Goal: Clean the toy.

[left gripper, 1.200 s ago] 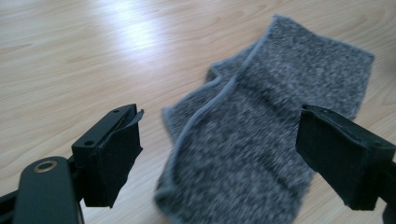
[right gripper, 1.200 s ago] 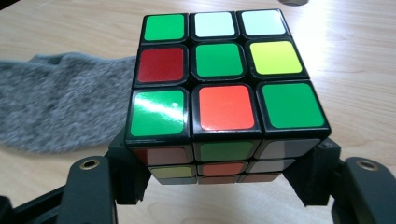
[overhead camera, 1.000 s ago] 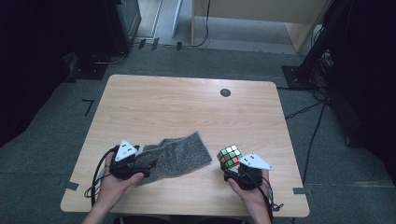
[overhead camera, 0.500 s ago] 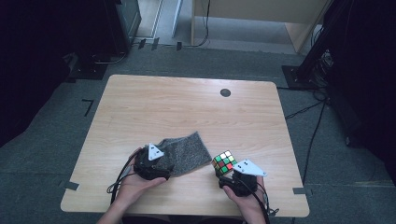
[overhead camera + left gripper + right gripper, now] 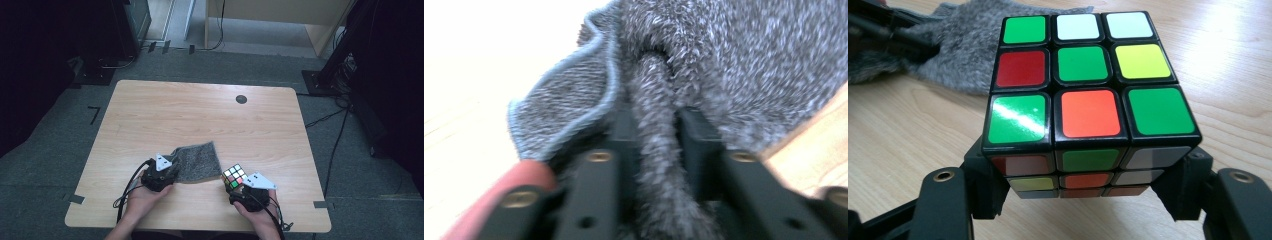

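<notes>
Left hand-held gripper (image 5: 167,169): jaws just closed, pinching a fold of the grey cloth (image 5: 197,160), near edge of the wooden tabletop (image 5: 200,115). Right hand-held gripper (image 5: 239,186) clamps the puzzle cube (image 5: 234,176), just right of the cloth, seemingly resting on the tabletop. Grey carpet (image 5: 75,120) around; dark racks beyond.

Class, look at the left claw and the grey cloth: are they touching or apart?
Touching. The left gripper view shows the left claw with its jaws, which have just been closing, pinching a fold of the grey cloth between them.
</notes>
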Tool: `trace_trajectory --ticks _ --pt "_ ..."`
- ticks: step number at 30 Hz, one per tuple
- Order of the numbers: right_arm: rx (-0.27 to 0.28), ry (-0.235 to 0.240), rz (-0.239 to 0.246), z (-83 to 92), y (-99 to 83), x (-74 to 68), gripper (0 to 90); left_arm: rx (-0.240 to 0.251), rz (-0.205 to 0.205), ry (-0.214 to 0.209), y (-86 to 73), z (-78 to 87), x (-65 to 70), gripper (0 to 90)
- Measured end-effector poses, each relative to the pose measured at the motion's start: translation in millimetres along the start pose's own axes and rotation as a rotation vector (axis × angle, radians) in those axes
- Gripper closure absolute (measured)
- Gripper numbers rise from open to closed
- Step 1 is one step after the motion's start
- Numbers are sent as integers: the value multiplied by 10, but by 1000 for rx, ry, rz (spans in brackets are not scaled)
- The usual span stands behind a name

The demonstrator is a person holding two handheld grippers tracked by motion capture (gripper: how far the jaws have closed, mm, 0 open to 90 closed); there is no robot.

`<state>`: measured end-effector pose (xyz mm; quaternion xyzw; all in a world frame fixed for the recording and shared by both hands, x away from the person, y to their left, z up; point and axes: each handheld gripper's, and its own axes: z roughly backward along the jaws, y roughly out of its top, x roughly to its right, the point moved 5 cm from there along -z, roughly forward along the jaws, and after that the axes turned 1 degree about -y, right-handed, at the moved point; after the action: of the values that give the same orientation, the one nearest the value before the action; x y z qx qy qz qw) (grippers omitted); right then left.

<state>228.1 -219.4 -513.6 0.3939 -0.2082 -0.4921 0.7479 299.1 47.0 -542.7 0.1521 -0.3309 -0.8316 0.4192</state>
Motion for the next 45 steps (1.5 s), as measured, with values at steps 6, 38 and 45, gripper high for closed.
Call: trace_trajectory --ticks 6,38,45 --pt "16 17 25 12 24 -68 336 167 61 -152 93 223 -109 853" --pt "160 123 209 66 211 -666 342 506 19 -924 442 828 561 831" --pt "214 151 259 167 241 -732 343 507 131 -883 439 758 384 822"
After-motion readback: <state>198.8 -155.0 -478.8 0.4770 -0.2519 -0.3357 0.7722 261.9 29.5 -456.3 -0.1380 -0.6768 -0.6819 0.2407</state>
